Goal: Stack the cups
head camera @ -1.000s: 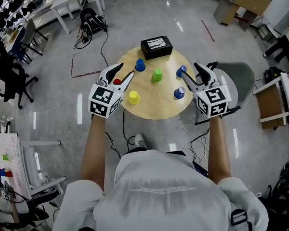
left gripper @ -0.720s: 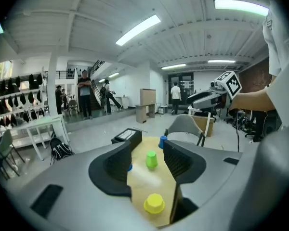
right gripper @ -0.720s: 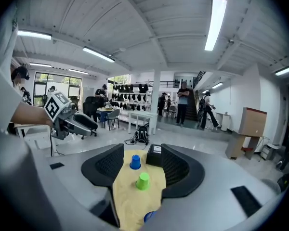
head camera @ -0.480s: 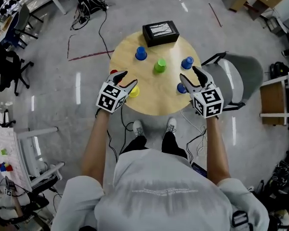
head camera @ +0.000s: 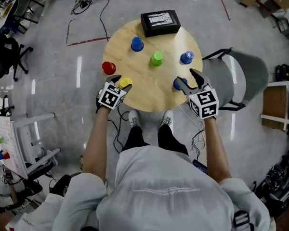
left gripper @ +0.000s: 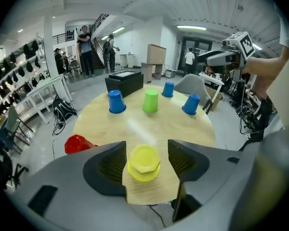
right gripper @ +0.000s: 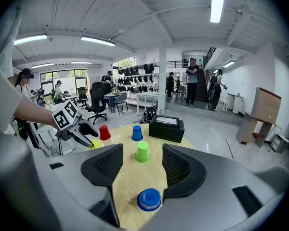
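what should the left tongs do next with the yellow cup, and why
Probably close the left tongs on the yellow cup. It stands upside down on the table between the jaws, which have just been opening and stand wide round it without pressing, so nothing is gripped yet. Once held, it could be lifted toward another cup.

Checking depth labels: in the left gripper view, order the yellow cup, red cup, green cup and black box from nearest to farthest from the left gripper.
1. yellow cup: between the jaws of the left gripper, which have just been opening; not gripped.
2. red cup: left, near the table's edge.
3. green cup: mid-table, ahead.
4. black box: far edge.
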Demonstrator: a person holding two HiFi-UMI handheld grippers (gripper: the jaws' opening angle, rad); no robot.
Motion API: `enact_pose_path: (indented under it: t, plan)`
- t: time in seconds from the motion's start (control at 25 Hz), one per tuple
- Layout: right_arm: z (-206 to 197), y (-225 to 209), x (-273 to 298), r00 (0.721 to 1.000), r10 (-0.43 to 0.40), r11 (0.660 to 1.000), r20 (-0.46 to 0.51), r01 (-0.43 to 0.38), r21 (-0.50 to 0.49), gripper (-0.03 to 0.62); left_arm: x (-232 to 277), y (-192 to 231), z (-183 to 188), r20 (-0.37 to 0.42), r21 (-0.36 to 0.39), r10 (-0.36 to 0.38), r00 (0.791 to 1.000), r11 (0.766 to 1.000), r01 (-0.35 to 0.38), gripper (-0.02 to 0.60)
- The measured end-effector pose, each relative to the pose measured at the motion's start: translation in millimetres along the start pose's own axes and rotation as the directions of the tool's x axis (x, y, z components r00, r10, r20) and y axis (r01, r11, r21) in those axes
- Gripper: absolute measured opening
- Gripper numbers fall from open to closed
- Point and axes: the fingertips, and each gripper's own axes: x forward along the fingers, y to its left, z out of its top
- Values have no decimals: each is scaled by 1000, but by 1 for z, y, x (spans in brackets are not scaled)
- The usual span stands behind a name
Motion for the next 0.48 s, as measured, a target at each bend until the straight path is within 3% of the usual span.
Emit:
enact_pose_path:
  t: [0.24, 0.32, 0.48]
  plan:
    - [-15, -1, 2, 999, 22, 1000, -24, -23, -5, 262, 17, 3, -30, -75, -41, 27, 997, 999, -30, 285]
    - [-17, -1, 2, 999, 23, 1000, -26, -23, -1, 262, 22, 9, -37, -74, -58, 50, 996, 997, -54, 260]
    - [-21, -4, 0, 1000, 17, 1000, -26, -16, 10, 264, 14, 11, -21, -50, -71, 61, 997, 995, -65, 233]
